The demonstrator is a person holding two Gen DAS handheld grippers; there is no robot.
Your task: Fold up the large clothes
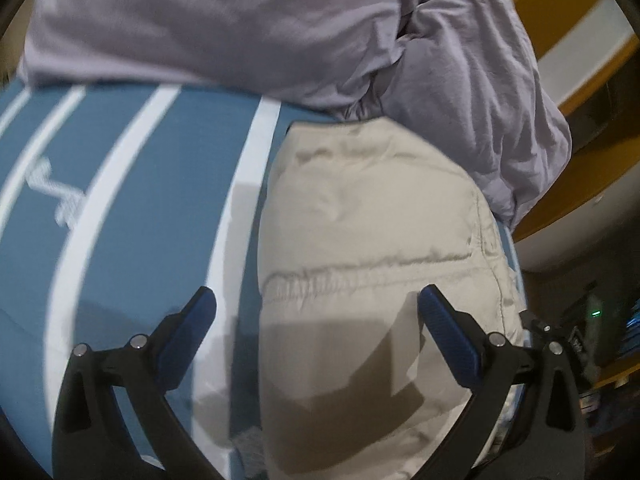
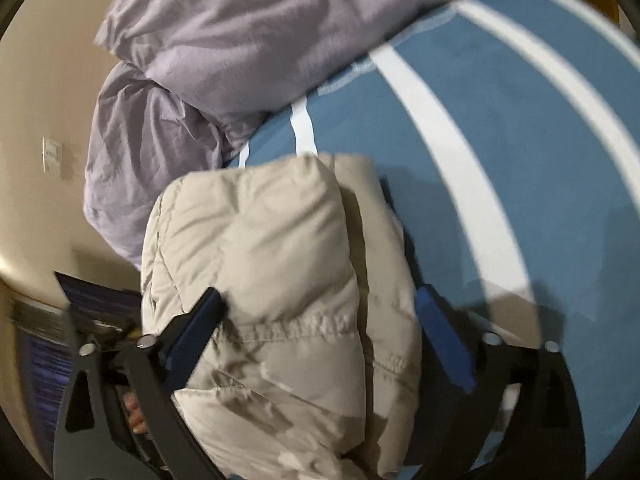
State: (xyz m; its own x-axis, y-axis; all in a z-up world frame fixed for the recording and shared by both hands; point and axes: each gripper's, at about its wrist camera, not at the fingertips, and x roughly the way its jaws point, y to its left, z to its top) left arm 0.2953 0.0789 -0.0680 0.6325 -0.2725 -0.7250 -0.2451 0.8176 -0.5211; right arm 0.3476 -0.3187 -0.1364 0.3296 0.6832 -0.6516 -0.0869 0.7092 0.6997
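Note:
A beige puffer jacket (image 1: 372,220) lies folded on a blue bed sheet with white stripes (image 1: 132,184). My left gripper (image 1: 316,304) is open just above the jacket's near part, holding nothing. In the right wrist view the folded jacket (image 2: 272,248) bulges up between my right gripper's (image 2: 320,308) wide-spread fingers; the left finger (image 2: 200,320) presses its side, the right finger (image 2: 440,340) is beside its edge. I see no clamping.
A crumpled lilac duvet (image 1: 280,28) is heaped along the far side of the bed, also in the right wrist view (image 2: 224,40). The bed edge (image 1: 516,248) runs right of the jacket, with a dark floor and furniture beyond. A beige wall (image 2: 36,120) is at left.

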